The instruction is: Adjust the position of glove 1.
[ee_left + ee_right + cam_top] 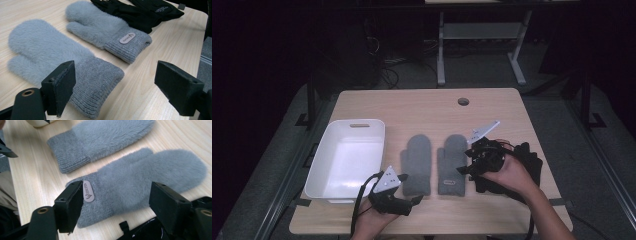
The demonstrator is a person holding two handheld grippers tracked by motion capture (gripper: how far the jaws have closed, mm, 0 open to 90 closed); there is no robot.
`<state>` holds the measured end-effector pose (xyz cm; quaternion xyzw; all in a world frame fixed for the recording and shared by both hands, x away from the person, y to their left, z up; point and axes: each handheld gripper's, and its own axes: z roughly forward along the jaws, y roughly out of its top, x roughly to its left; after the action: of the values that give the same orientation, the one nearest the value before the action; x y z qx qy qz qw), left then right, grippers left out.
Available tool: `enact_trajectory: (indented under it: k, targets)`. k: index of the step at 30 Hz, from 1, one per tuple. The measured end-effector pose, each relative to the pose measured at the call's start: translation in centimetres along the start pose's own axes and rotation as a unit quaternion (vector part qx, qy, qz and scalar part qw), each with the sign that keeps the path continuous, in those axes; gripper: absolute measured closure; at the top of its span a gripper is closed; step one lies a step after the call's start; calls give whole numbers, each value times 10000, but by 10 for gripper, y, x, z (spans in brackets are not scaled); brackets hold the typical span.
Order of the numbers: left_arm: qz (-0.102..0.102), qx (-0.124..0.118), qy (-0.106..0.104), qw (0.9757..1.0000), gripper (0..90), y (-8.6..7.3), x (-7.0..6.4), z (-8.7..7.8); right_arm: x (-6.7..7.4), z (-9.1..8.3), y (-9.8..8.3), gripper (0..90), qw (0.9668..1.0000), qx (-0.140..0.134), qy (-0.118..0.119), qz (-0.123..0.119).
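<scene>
Two fluffy grey mittens lie side by side at mid-table, cuffs toward me: the left mitten [417, 165] and the right mitten [452, 161], which has a small label on its cuff. My left gripper [410, 188] is open just off the left mitten's cuff [100, 80], nothing between its jaws. My right gripper [464, 161] is open too, at the right edge of the labelled mitten [140, 177], with its jaws on either side of the cuff end. A pair of black gloves [526, 159] lies under and behind my right hand.
A white plastic bin [324, 160] stands at the table's left. The far half of the wooden table [422, 107] has a round cable hole [463, 101]. Beyond the table is a dark floor with a desk frame and cables.
</scene>
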<state>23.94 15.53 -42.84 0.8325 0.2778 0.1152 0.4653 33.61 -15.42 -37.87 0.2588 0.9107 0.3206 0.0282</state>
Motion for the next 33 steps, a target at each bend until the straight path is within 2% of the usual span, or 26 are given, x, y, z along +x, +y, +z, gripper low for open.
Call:
enact_trajectory:
  k: [5, 15, 19, 21, 23, 29, 30, 33]
  targets:
    - [-15, -19, -15, 10000, 169, 0, 0, -1, -1, 15, 9, 284, 9997, 152, 27, -195]
    - [33, 3, 1, 10000, 170, 1, 1, -2, -8, 45, 20, 337, 9981, 558, 151, -199]
    - [-2, -41, -21, 10000, 169, 1, 1, -2, -11, 58, 23, 374, 9967, 759, 82, -276]
    - [19, -56, -22, 10000, 169, 2, 0, -4, -13, 64, 21, 412, 9957, 871, -77, -302]
    - [7, -77, -32, 10000, 169, 2, 0, -4, -14, 65, 21, 419, 9957, 865, -97, -304]
    - [9, -82, -14, 10000, 169, 2, 1, -4, -14, 77, 15, 442, 9929, 1128, -180, -329]
    - [5, -91, -6, 10000, 169, 2, 0, -4, -14, 79, 13, 456, 9917, 1228, -201, -338]
    - [39, -77, 1, 10000, 169, 2, -1, -4, -15, 81, 12, 471, 9909, 1284, -216, -334]
